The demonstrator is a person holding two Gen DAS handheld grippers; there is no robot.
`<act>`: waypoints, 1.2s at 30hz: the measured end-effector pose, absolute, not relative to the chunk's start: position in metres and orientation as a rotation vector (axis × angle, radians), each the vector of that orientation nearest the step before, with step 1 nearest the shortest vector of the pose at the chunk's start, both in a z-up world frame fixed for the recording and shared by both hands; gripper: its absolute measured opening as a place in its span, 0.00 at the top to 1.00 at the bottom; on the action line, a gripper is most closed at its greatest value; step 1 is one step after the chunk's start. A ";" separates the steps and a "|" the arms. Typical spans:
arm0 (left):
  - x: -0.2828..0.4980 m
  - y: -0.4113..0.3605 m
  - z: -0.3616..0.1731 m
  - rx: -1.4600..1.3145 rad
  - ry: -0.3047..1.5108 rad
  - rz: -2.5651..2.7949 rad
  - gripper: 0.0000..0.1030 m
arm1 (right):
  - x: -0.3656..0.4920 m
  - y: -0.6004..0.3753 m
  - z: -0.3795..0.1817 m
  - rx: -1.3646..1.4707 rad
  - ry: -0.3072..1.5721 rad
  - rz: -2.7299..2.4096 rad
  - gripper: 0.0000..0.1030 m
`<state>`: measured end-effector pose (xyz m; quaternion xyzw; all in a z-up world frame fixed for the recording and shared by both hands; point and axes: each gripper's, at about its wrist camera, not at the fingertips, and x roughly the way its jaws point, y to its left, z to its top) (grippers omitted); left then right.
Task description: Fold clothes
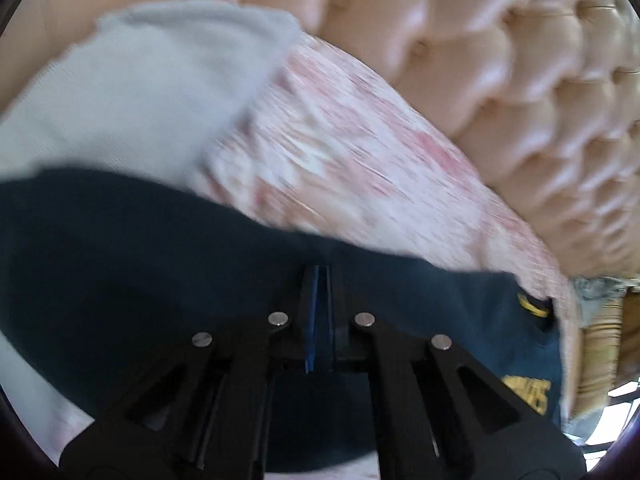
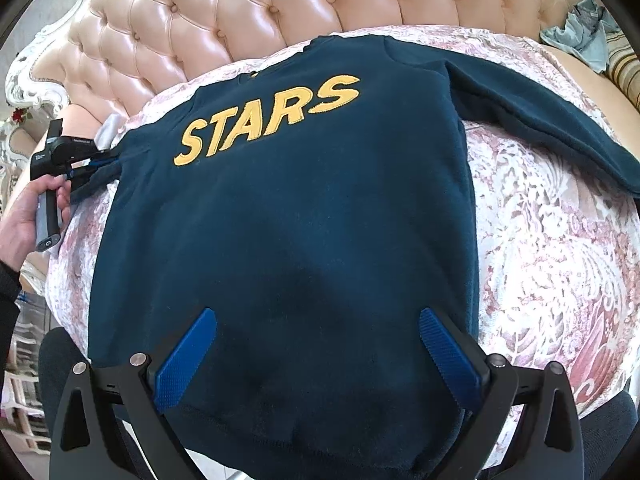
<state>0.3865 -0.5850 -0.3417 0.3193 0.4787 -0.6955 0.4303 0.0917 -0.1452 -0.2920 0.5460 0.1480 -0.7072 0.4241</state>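
A dark blue sweatshirt point(image 2: 280, 208) with yellow "STARS" lettering lies flat, front up, on a pink patterned cover point(image 2: 540, 240). One sleeve point(image 2: 540, 120) stretches out to the right. At the left side, the other sleeve point(image 2: 106, 168) is bunched in my left gripper point(image 2: 94, 164), which is shut on it. In the left wrist view, that gripper point(image 1: 319, 270) shows its blue pads pressed together into the dark fabric point(image 1: 120, 260). My right gripper point(image 2: 317, 314) hangs open over the lower part of the sweatshirt, its blue pads point(image 2: 188, 360) wide apart and touching nothing.
A tufted peach backrest point(image 2: 240, 12) runs behind the cover. A grey cloth point(image 1: 140, 92) lies beyond the held sleeve. A pale blue garment point(image 2: 580, 32) sits at the far right. A person's hand point(image 2: 28, 216) holds the left gripper's handle.
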 end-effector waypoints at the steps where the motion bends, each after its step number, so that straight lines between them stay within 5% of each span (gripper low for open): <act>1: 0.392 -0.589 -0.344 0.789 1.246 -1.738 0.95 | 0.092 -0.146 -0.292 1.365 0.377 -1.770 0.00; 5: 0.407 -0.563 -0.316 0.712 1.188 -1.854 0.91 | 0.087 -0.145 -0.282 1.372 0.353 -1.766 0.02; 9: 0.442 -0.487 -0.301 0.526 1.278 -2.122 0.40 | 0.060 -0.139 -0.245 1.251 0.232 -1.818 0.03; 15: 0.530 -0.393 -0.315 0.149 1.552 -2.260 0.40 | -0.041 -0.159 -0.239 1.304 -0.159 -1.752 0.05; 21: 0.540 -0.397 -0.342 0.069 1.636 -2.198 0.40 | -0.101 -0.231 -0.276 1.397 -0.307 -1.589 0.12; 24: 0.537 -0.404 -0.352 0.106 1.688 -2.158 0.40 | -0.119 -0.259 -0.296 1.452 -0.244 -1.584 0.13; 27: 0.538 -0.401 -0.350 0.093 1.668 -2.181 0.40 | -0.137 -0.265 -0.312 1.514 -0.139 -1.725 0.38; 36: 0.540 -0.406 -0.356 0.055 1.713 -2.145 0.40 | -0.111 -0.321 -0.281 1.393 0.015 -1.630 0.34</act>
